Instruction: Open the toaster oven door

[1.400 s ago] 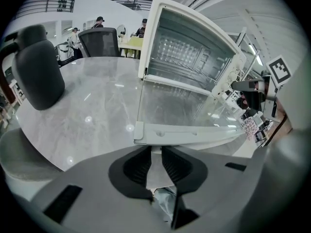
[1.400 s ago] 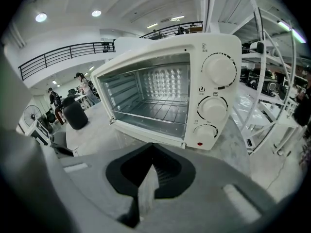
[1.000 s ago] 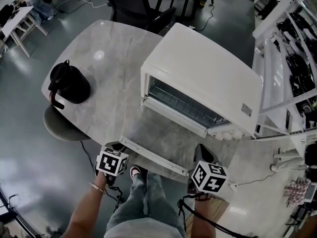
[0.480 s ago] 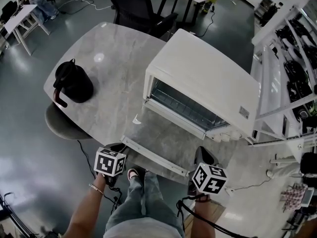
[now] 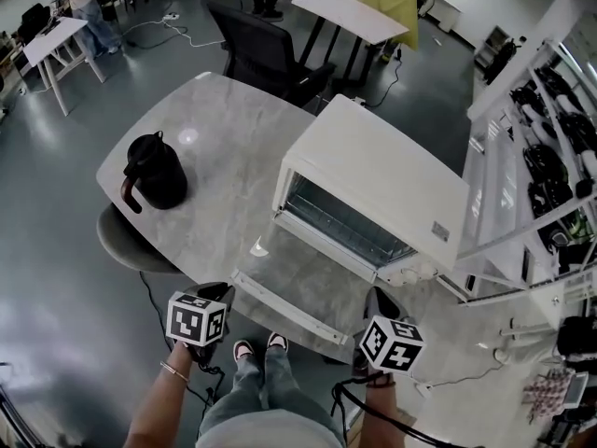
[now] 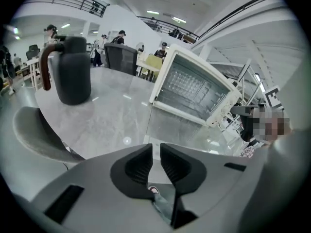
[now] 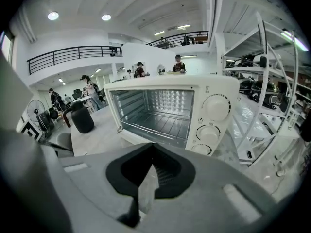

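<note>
Though open, oven door (image 5: 308, 276) beyond jaws

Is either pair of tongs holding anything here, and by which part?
Nothing is held. The left tongs, just closing, have an empty gap; the right tongs are shut on nothing.

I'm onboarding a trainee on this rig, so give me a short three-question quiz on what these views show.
1. True or false: the toaster oven door is shut.
2. What stands on the table beside the toaster oven? A) a black jug B) a frying pan C) a bowl
3. Fill in: in the right gripper view, the oven's knobs sit on the ___ side of its front.
Key: 1 false, the door lies folded down flat. 2 A. 3 right.
</note>
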`<state>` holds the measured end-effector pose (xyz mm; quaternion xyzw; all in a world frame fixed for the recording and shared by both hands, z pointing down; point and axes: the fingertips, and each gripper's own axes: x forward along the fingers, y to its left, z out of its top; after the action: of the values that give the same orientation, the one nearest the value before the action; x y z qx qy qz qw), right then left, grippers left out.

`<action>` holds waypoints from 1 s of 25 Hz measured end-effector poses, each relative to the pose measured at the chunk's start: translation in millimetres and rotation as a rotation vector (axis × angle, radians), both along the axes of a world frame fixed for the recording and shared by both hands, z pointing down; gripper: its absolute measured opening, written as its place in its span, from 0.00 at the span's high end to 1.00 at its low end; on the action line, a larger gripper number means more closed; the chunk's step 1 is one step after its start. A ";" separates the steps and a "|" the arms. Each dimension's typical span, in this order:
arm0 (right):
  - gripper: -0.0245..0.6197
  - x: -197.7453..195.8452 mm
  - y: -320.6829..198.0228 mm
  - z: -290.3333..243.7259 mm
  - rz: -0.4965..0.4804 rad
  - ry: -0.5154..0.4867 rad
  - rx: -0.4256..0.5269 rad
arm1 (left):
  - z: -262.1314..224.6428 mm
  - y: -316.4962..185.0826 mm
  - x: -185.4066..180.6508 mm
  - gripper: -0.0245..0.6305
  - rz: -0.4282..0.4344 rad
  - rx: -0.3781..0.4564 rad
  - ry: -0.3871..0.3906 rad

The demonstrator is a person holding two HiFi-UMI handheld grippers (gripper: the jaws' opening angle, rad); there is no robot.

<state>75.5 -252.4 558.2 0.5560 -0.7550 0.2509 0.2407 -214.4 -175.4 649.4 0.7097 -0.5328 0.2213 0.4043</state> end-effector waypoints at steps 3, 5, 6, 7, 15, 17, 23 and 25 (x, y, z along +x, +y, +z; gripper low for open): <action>0.95 -1.8 -3.9 -21.3 -0.005 -0.005 0.047 | -40.9 -20.9 -2.6 0.89 -0.027 0.105 0.002; 0.95 -3.8 -7.5 -39.4 -0.007 -0.007 0.086 | -73.9 -37.9 -3.1 0.92 -0.046 0.192 0.013; 0.95 -3.9 -9.7 -49.4 -0.007 -0.010 0.107 | -91.9 -47.1 -2.0 0.93 -0.052 0.240 0.020; 0.95 -3.1 -12.5 -59.7 -0.006 -0.013 0.130 | -110.1 -56.7 0.0 0.93 -0.054 0.290 0.026; 0.95 18.2 -29.1 -143.8 0.037 -0.042 0.330 | -241.6 -109.0 20.1 0.94 -0.012 0.617 0.006; 0.95 25.7 -33.4 -163.2 0.052 -0.048 0.383 | -270.8 -117.5 24.8 0.94 -0.001 0.690 -0.009; 0.95 46.2 -38.1 -201.3 0.099 -0.062 0.502 | -318.9 -134.9 30.3 0.95 -0.012 0.833 -0.017; 0.95 50.6 -36.8 -202.0 0.112 -0.067 0.507 | -318.8 -137.4 29.9 0.95 -0.021 0.842 -0.029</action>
<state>126.1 -289.2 356.2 0.6309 -0.7693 0.0848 0.0541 -184.4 -312.9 330.6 0.8043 -0.5896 -0.0097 0.0737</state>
